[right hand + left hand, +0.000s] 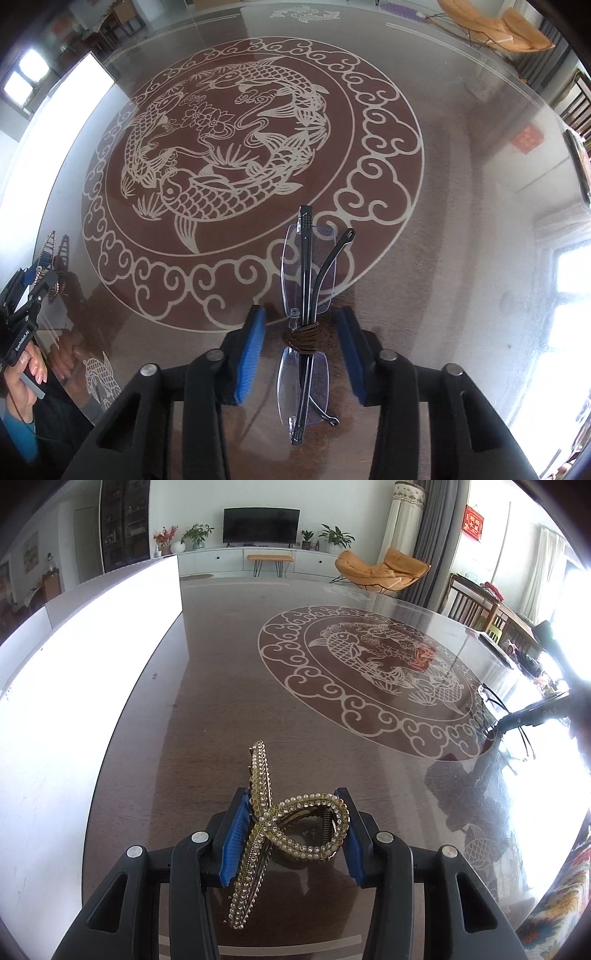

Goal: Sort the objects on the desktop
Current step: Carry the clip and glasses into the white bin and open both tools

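Left wrist view: the left gripper has its blue-padded fingers pressed against both sides of a hair claw clip. The clip is gold-toned metal, its crossed ribbon-shaped arms lined with rows of small clear stones and pearl-like beads; a coil spring shows inside the loop on the right. One long arm points away from the camera, the other runs back under the left finger. Whether the clip rests on the tabletop or is held just above it cannot be told. The tabletop is dark brown under a glossy glass sheet, with a pale round fish-and-cloud emblem near its middle. A white box stands along the left edge.

Right wrist view: the right gripper has its fingers spread apart, one on each side of a pair of folded glasses and touching neither side. The glasses are rimless, with clear rectangular lenses and thin dark temples, and lie lengthwise on the tabletop at the emblem's near rim. A brown hair tie is wound around the bridge. At far left the left gripper and clip appear again, held by a hand.
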`<move>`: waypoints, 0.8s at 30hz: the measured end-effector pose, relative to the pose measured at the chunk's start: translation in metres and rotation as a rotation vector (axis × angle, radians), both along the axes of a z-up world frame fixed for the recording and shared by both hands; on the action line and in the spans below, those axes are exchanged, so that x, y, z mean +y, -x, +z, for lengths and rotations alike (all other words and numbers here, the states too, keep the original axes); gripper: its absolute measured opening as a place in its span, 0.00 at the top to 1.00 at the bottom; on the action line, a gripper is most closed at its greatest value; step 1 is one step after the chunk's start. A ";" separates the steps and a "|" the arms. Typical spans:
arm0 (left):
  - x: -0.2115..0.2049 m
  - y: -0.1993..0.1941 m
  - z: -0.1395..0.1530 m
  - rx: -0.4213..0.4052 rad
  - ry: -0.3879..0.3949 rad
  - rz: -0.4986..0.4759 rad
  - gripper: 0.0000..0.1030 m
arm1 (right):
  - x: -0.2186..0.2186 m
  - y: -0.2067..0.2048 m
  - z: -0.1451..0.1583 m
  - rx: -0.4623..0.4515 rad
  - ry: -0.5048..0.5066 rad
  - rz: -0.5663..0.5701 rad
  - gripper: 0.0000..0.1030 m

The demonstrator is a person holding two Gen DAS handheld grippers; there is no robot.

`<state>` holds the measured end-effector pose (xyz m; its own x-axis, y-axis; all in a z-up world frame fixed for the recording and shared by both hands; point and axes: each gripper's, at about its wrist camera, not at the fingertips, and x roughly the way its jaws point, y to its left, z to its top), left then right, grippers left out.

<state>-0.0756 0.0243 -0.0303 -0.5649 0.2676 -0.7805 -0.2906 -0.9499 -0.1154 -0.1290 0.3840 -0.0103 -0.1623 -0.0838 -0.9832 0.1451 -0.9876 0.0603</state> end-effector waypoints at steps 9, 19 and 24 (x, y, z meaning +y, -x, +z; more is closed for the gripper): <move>-0.015 -0.005 0.052 0.054 -0.105 0.029 0.56 | -0.030 -0.005 0.065 0.119 0.040 0.044 0.87; -0.143 0.004 0.151 0.152 -0.152 0.217 0.56 | -0.231 0.025 0.162 0.304 0.269 0.318 0.87; -0.236 0.011 0.154 0.123 -0.052 0.394 0.56 | -0.370 0.025 0.176 0.319 0.440 0.471 0.87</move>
